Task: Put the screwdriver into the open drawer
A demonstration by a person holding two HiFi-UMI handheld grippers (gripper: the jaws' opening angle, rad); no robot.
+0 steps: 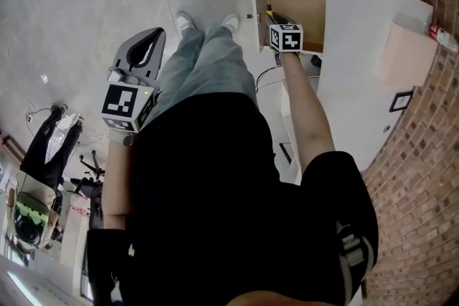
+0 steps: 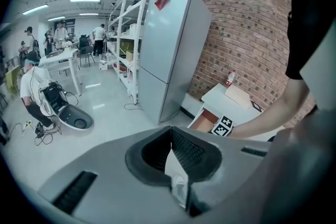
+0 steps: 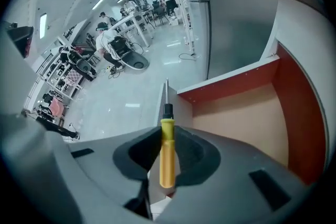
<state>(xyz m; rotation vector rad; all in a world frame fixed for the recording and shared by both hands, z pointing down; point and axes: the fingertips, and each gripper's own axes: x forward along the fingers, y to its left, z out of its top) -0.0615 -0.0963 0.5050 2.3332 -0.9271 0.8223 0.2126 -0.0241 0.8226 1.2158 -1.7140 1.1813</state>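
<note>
Step in hand: carrying the tool to the drawer, with release not yet made. The right hand-held gripper (image 3: pixel 169 138) is clamped on the yellow handle of the screwdriver (image 3: pixel 167 157). The handle is pinched between both pads, and the black collar and metal shaft project forward past the jaw tips. In the head view the right hand-held gripper (image 1: pixel 276 18) sits at the open drawer (image 1: pixel 301 7), which is pulled out from under the white tabletop (image 1: pixel 366 46). The right gripper view shows the drawer (image 3: pixel 239 118) with bare wooden floor and reddish inner walls, and no contents visible. The shaft tip lines up with the drawer's near white side wall rather than its floor, so the tool appears to sit over the edge, not fully over the cavity. Whether any part of it touches the wall cannot be told. The left hand-held gripper (image 2: pixel 171 165) has its jaws together with nothing between them and hangs beside the person's leg, well apart from the drawer (image 1: pixel 147 46). Judgement: the task is well advanced. The next move calls for shifting the tool sideways over the drawer floor, lowering it inside the walls, then parting the jaws. Risk: release from here could land the screwdriver on the wall edge and let it tip out to the floor
</note>
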